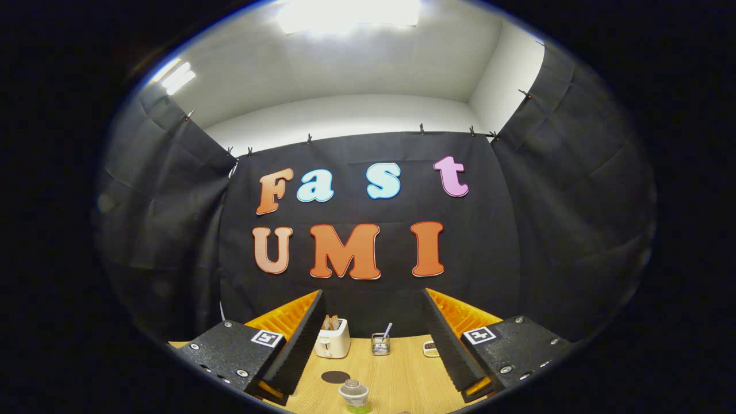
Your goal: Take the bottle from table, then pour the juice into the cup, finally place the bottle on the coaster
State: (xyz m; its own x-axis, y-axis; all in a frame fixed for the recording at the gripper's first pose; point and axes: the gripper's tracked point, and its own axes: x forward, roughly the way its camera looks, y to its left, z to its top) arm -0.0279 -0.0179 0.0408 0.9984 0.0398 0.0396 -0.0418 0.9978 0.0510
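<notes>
My gripper is open, its two black fingers with orange backs spread wide above the wooden table. Nothing is between the fingers. Low down between them, close to me, stands the bottle: a clear lid on top and greenish juice below. Just beyond it, slightly left, a dark round coaster lies flat on the table. The gripper is held high and level, well above both.
At the table's back edge stand a white toaster with toast in it, a small wire holder with a utensil, and a small white dish beside the right finger. Black cloth walls close in the booth.
</notes>
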